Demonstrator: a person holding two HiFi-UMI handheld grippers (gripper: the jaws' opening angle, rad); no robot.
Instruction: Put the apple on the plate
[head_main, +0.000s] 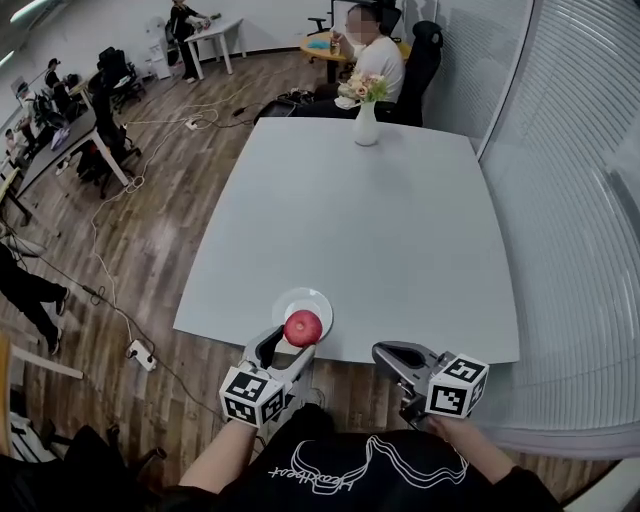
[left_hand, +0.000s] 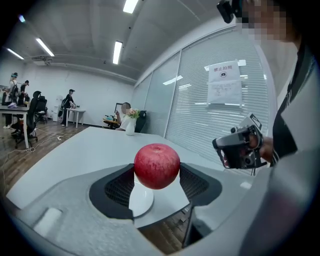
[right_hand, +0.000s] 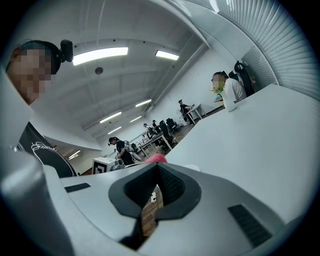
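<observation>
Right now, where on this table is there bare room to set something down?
Almost all of the white table is bare: the wide stretch between the vase at the far edge and the plate at the near edge. It is crowded only at the near edge, where the left gripper holds the apple by the plate.

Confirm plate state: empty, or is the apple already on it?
Empty. The apple is clamped between the left gripper's pads, held over the plate, not resting on it.

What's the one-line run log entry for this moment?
left gripper: jaws closed on apple | apple: held over plate at table near edge | right gripper: jaws together, empty
</observation>
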